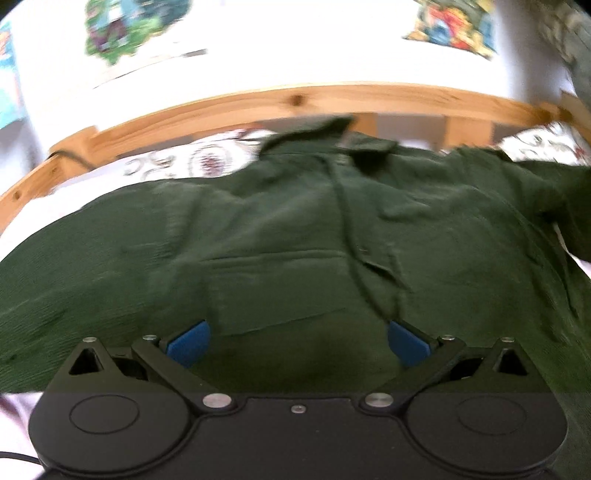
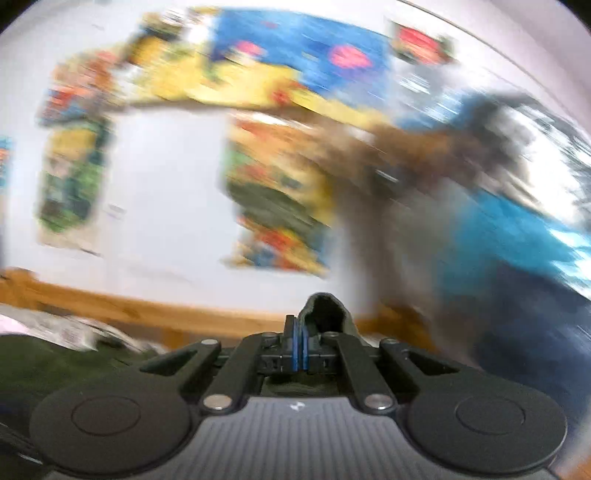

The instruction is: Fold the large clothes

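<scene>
Left wrist view: my left claw (image 1: 299,341) stands spread wide, its two blue pads (image 1: 190,341) far apart with nothing pinched between them. It hangs tilted downward over the dark green shirt (image 1: 295,236), which fills the space between and ahead of the pads; whether the pads touch the cloth I cannot tell. The shirt lies spread on the bed (image 1: 177,166), collar (image 1: 332,140) at the far end from the claw, a button placket running from the collar back toward my right pad. Patterned white bedding shows beyond the shirt on both sides of the collar. Past that runs the wooden bed frame (image 1: 295,99), and above it a white wall bearing colourful posters (image 1: 122,26).

Right wrist view: my right claw (image 2: 299,345) is pressed together, pinching a fold of the same dark green cloth, which rises as a small hump (image 2: 325,314) just ahead and to the right of the closed pads. More of the shirt lies low to the left of the claw. The claw points about level at the wall. The background is heavily blurred: posters, the frame rail, and, to the right, blue and brown shapes I cannot identify.
</scene>
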Demonstrator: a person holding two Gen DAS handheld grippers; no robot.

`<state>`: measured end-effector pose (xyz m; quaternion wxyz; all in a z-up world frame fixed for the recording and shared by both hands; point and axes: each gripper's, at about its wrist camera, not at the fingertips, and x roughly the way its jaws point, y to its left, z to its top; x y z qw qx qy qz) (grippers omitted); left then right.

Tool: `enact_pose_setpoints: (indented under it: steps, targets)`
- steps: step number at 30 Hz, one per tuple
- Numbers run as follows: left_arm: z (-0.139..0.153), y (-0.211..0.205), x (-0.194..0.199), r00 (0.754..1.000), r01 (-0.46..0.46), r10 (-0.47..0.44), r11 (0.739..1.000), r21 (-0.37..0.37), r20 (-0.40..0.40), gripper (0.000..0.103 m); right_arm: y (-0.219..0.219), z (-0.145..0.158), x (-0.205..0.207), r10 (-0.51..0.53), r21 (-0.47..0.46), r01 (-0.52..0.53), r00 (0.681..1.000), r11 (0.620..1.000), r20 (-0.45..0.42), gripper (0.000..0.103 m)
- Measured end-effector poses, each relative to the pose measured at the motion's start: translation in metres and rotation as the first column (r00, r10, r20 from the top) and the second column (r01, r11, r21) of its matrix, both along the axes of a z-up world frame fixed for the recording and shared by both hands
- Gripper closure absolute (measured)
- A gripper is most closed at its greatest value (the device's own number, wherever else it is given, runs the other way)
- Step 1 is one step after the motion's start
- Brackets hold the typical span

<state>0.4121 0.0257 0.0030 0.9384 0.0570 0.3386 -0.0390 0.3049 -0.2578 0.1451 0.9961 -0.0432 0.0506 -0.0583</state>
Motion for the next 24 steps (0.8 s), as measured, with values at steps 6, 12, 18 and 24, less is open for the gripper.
enact_pose_setpoints:
  steps: [6,12,18,24]
  targets:
    - [0.013,0.065,-0.015,0.994,-0.103,0.105,0.991,-0.083,0.024,0.001,0.087,-0.004,0.034,0.287,-0.042,-0.29,0.956,0.956,-0.058,0.1]
    - [0.015,0.117,-0.027,0.982,-0.173,0.183,0.97,-0.168,0.044,0.001,0.17,-0.055,0.065,0.453,-0.074,-0.481,0.859,0.873,-0.24,0.1]
    - [0.007,0.134,-0.027,0.98,-0.191,0.2,0.962,-0.197,0.023,0.001,0.199,-0.1,0.071,0.517,0.012,-0.547,0.784,0.837,-0.342,0.061]
    - [0.0,0.112,-0.024,0.99,-0.129,0.139,0.972,-0.195,0.036,0.001,0.146,-0.107,0.055,0.545,0.066,-0.557,0.771,0.828,-0.33,0.0]
